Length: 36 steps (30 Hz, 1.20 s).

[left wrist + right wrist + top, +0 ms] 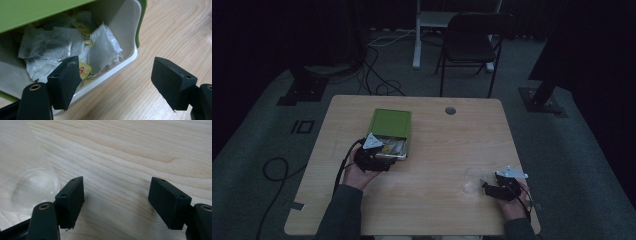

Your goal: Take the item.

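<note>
Black left gripper (113,83) gaped beside our green box's white paper teabags (101,50), grasping nothing. Our right gripper (116,203) also hung released beside the clear plastic cup (30,187). Next we probably needed one teabag pinched.

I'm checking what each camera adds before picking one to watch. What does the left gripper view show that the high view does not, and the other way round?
The left gripper view alone shows the contents of the green box up close: white tea bags with yellow tags heaped in its white drawer, and the left tool open with one jaw at the drawer's edge.

The high view alone shows the whole table, the right tool beside a clear cup, and a chair beyond.

Both show the green box, its open drawer and the wooden tabletop.
</note>
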Available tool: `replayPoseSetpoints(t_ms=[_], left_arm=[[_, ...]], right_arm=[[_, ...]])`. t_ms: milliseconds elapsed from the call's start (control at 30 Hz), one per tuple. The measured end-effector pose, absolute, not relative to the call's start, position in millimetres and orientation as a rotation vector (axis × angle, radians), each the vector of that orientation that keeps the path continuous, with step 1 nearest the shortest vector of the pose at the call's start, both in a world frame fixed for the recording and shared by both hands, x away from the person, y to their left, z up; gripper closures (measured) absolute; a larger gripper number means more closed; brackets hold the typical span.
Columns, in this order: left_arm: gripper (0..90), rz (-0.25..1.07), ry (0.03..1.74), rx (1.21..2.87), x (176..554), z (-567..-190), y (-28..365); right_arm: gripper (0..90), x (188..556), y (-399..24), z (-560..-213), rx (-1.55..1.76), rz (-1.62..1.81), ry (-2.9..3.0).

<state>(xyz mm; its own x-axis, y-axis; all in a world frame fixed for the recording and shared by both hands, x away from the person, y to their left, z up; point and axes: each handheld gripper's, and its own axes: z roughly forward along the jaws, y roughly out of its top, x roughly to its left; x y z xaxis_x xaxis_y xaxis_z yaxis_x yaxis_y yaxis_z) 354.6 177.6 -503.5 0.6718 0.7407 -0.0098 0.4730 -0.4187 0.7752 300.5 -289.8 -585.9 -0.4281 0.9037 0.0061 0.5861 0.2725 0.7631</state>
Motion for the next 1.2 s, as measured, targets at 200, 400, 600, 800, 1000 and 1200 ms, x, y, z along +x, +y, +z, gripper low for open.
replayPoseSetpoints(t_ms=[200, 400, 600, 800, 1000, 1200], left_arm=[[24.1, 0.415, 0.937, 2.080, 361, -510, 175], [24.1, 0.410, 0.935, 2.089, 367, -517, 168], [24.3, 0.386, 0.947, 2.103, 372, -522, 167], [24.7, 0.365, 0.953, 2.121, 376, -528, 164], [26.8, 0.359, 0.956, 2.152, 376, -531, 164], [26.8, 0.353, 0.955, 2.158, 373, -530, 163]], right_arm=[[28.5, 300, -290, -586, 1.343, 0.986, 2.115], [28.5, 300, -290, -586, 1.343, 0.986, 2.115], [28.5, 300, -290, -586, 1.343, 0.986, 2.115], [28.2, 300, -290, -586, 1.342, 0.985, 2.117], [28.2, 300, -290, -586, 1.342, 0.985, 2.117], [28.2, 300, -290, -586, 1.342, 0.985, 2.117]])
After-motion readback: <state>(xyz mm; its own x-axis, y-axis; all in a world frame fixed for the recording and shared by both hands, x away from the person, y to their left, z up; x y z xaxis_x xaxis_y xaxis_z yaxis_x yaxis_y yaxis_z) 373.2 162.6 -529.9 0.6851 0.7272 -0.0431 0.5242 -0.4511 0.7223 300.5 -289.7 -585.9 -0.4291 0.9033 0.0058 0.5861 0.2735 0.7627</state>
